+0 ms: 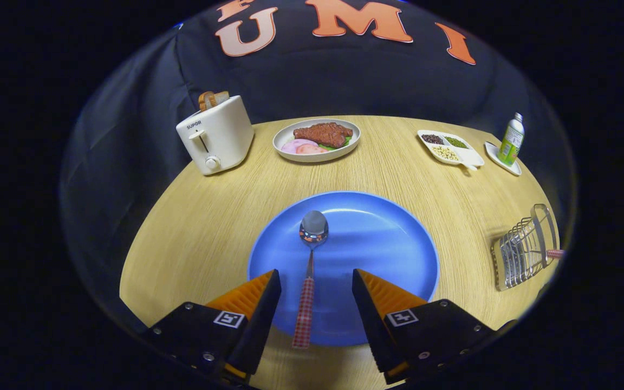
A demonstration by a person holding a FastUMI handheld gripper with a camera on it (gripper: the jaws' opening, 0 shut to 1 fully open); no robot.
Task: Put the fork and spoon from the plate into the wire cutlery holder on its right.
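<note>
A blue plate (388, 244) lies on the round wooden table just ahead of the fingers. On it rests a spoon (310, 254) with a steel bowl pointing away and a red checked handle running back toward me. My gripper (316, 290) is open, one finger on each side of the spoon's handle, not touching it. To the right of the plate stands the wire cutlery holder (523, 248); a red checked handle (554, 253) sticks out of its far side.
Beyond the plate sit a white toaster (215, 135) with bread in it, a dish of food (316, 140), a divided dish of beans (451, 148), and a green bottle (511, 140) on a small tray. The table's edge (144, 244) curves round close on the left.
</note>
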